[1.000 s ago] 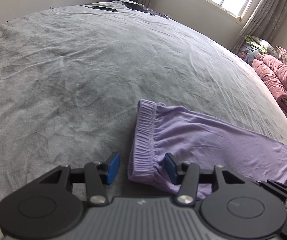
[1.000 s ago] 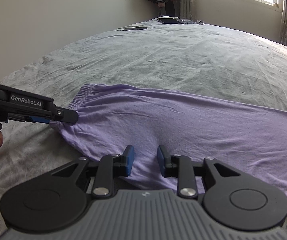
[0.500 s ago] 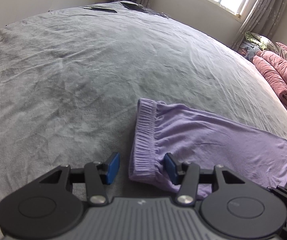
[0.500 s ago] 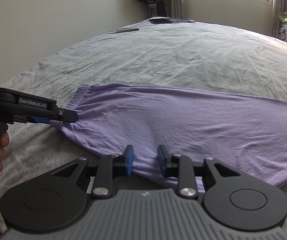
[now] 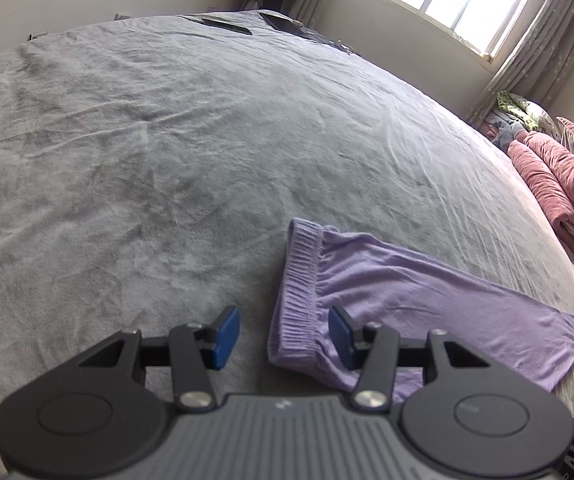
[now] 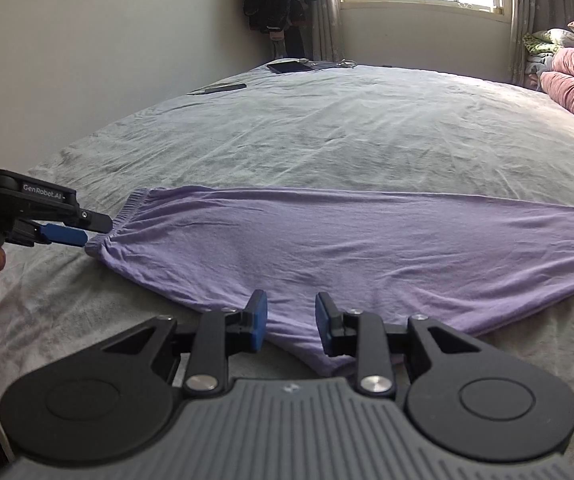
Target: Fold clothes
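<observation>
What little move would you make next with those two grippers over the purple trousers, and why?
Probably close both. The left gripper is open astride the waistband, and the right gripper is open over the near edge of the trousers, lying flat and unfolded on the bed.

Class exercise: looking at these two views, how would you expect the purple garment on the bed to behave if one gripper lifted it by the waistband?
The purple garment lies thin, flat and creased, so it probably droops limply. The ribbed waistband looks thicker and likely grips better. The fuzzy grey bedcover may drag it slightly.
</observation>
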`<action>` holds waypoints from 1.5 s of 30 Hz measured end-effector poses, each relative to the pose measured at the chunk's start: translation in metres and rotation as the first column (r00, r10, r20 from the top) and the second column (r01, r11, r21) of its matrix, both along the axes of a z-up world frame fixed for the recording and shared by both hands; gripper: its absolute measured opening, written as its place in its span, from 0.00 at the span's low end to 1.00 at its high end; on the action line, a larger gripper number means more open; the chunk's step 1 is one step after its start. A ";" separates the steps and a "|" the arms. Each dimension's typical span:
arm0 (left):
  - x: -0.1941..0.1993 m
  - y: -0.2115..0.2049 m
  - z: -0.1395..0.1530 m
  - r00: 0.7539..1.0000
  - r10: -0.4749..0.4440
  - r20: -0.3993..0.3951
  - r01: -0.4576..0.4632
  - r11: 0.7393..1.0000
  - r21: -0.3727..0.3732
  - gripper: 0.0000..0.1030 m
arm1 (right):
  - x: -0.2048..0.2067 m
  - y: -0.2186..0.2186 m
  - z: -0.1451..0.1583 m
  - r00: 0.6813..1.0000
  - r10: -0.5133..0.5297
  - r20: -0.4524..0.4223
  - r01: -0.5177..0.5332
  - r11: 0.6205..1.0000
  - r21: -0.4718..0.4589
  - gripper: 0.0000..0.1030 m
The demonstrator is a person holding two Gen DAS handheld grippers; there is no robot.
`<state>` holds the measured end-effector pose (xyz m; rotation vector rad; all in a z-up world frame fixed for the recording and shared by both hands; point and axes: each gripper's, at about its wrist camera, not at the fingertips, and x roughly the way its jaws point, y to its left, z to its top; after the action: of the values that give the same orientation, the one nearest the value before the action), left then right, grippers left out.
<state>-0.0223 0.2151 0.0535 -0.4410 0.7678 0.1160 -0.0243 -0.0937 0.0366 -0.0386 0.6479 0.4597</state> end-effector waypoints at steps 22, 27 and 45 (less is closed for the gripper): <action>0.005 -0.098 -0.017 0.962 -0.273 -0.005 0.267 0.939 0.218 0.50 | -0.007 -0.051 -0.019 0.992 -0.068 -0.107 0.082 0.987 0.140 0.27; 0.002 -0.110 -0.013 0.954 -0.299 0.004 0.287 0.920 0.268 0.50 | -0.003 -0.072 -0.020 0.988 -0.120 -0.098 0.135 0.978 0.162 0.27; 0.016 -0.208 -0.023 0.887 -0.459 0.054 0.405 0.828 0.387 0.50 | 0.045 -0.187 -0.030 0.917 -0.352 -0.186 0.397 0.841 0.367 0.27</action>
<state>-0.0068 0.0070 0.0306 0.0900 0.6664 -0.1990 0.0210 -0.2810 0.0064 0.5013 0.6421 0.2046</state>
